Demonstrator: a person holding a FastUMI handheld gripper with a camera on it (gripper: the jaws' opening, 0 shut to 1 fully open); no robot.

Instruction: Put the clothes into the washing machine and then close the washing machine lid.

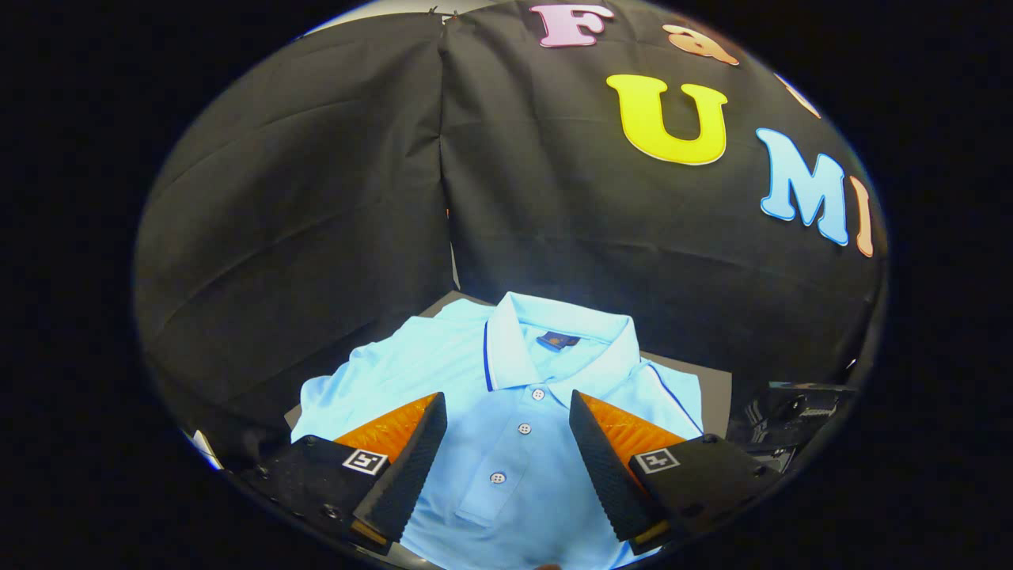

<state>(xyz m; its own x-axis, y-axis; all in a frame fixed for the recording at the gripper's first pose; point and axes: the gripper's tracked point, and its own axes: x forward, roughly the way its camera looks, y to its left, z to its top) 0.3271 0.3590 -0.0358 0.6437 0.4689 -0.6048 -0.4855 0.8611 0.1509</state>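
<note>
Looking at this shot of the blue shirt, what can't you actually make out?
- Polo shirt: its lower part is cut off below the open tool; both fingers cover parts of the chest.
- Collar label: too small to tell.
- Dark object beside the shirt: too dim and edge-warped to identify.

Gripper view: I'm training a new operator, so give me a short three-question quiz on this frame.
1. True or false: the gripper is shut on the polo shirt.
2. What lies between the fingers? A) the sleeve B) the button placket C) a sock
3. What stands just beyond the placket, ahead of the fingers?

Key: 1 false, it is open; 2 B; 3 the collar.
</note>
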